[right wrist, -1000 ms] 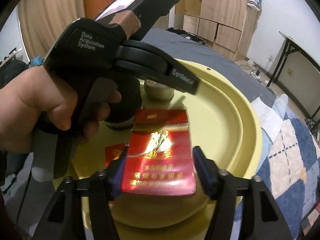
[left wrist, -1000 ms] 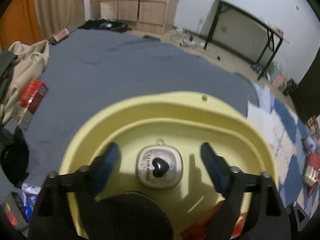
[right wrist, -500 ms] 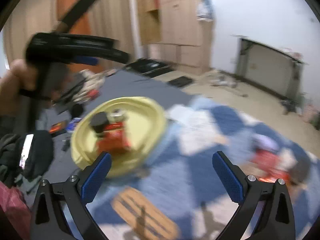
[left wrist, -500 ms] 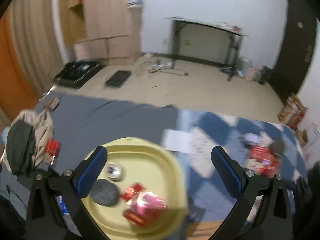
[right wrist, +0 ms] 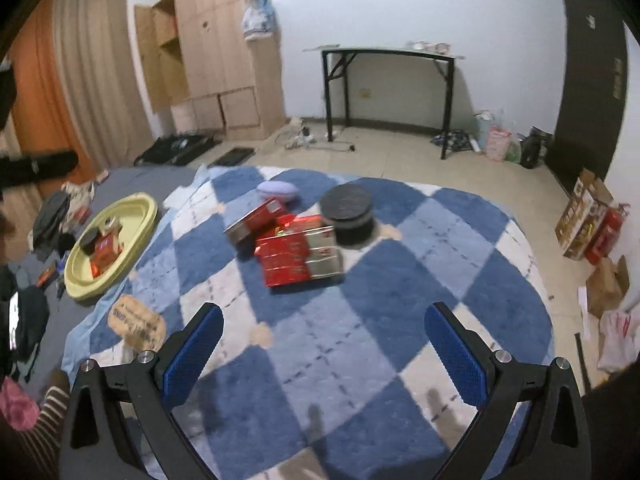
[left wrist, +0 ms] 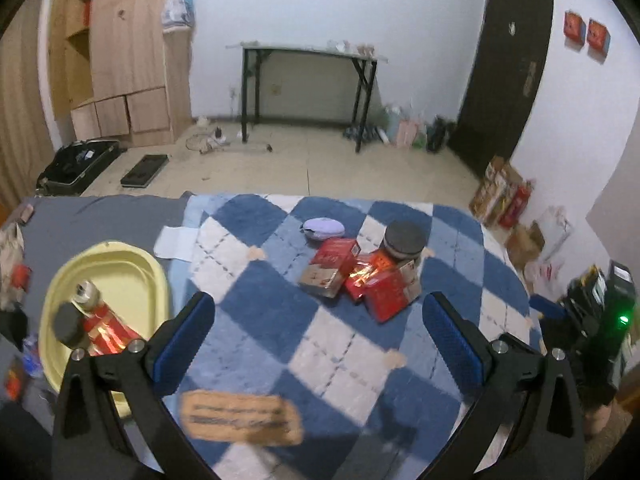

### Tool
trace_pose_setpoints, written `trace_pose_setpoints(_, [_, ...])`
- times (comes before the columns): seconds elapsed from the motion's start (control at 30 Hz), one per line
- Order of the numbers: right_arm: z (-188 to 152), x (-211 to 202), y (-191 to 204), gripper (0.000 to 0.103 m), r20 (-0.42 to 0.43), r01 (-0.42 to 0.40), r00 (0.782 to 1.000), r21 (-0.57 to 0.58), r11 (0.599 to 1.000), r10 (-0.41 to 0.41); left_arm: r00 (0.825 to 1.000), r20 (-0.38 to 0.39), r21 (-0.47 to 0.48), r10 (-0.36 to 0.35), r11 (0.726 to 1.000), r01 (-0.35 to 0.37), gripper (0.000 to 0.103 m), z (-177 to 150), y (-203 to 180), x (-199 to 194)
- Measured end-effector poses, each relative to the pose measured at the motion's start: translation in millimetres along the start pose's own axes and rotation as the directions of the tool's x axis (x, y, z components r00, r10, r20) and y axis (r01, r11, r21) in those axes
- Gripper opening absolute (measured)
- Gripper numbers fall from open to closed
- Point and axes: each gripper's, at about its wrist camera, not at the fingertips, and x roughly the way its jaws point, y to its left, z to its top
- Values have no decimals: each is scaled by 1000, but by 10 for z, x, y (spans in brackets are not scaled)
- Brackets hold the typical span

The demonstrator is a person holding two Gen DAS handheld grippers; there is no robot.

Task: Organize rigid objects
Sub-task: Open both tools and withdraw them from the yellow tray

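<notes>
- Red boxes [right wrist: 298, 250] piled on blue checked rug [right wrist: 400, 320], long axes toward three o'clock, beside black-lidded jar [right wrist: 348, 212].
- Lying at twelve o'clock, well beyond right claw [right wrist: 324, 344].
- Left claw [left wrist: 320, 340], right claw: both spread wide, just opened, holding nothing.
- Yellow tray [left wrist: 136, 276] at nine o'clock of left claw.

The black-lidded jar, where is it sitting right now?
In both views the black-lidded jar stands on the blue checked blanket, right of the red boxes.

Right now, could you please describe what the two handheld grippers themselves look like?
The left gripper and the right gripper look alike: each has a black angular plastic frame with two arms, silver screw heads at the joints, and flat blue finger pads with a fine dotted texture. No cables or lettering are visible.
</notes>
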Motion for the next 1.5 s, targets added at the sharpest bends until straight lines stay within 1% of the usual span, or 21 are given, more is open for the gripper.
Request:
trace_pose_setpoints(0.03, [-49,-16,-46,103,28,-5,1000,7,1000,5,1000,-18,-45,-4,999,3,103,-147,0,61])
trace_pose_setpoints(0.07, [-127,-21,-96,103,53,-8,999,11,1000,7,999,-50,-69,-16,998,12,103,-262,8,129])
trace_pose_setpoints(0.1, [-184,7,-137,103,52,-6,999,19,1000,5,996,-88,-68,-15,998,9,103,-342,-16,216])
trace_pose_setpoints(0.13, [-201,73,-150,103,32,-12,999,30,999,11,989,-145,-53,-7,999,0,103,-452,-33,320])
trace_pose_setpoints(0.2, [-218,229,-198,103,23,-31,999,44,999,30,981,-194,-36,3,999,-10,103,-583,-58,398])
trace_pose_setpoints(0.23, [-174,259,-178,103,42,-51,998,51,997,49,981,-195,-31,10,999,-17,103,-622,-51,396])
trace_pose_setpoints(0.3, [-135,336,-212,103,60,-63,996,54,997,60,983,-182,-34,13,999,-20,103,-668,-6,354])
trace_pose_setpoints(0.37, [-137,419,-235,103,51,-77,996,49,996,74,985,-171,-44,18,999,-26,103,-672,81,306])
trace_pose_setpoints(0.53, [-167,598,-202,103,17,-78,997,28,997,77,988,-149,-136,38,989,-58,103,-679,307,274])
trace_pose_setpoints(0.6, [-177,637,-206,103,3,-79,997,36,996,79,988,-146,-153,45,986,-67,103,-711,342,273])
trace_pose_setpoints(0.73, [-149,631,-177,103,2,-73,997,27,997,73,985,-164,-129,47,989,-69,103,-785,322,307])
trace_pose_setpoints(0.8, [-150,653,-172,103,-2,-66,998,14,998,66,984,-176,-111,40,992,-60,103,-831,289,322])
trace_pose_setpoints(0.97, [-204,711,-115,103,-29,-67,997,-19,998,66,983,-181,-100,14,995,-32,103,-872,241,295])
trace_pose_setpoints(1.13, [-241,773,-71,103,-49,-57,997,-47,997,55,984,-176,-115,-9,993,-11,103,-868,236,243])
trace_pose_setpoints(1.5, [-274,794,-65,103,-54,-58,997,-53,997,55,986,-165,-140,-20,990,-3,103,-868,251,214])
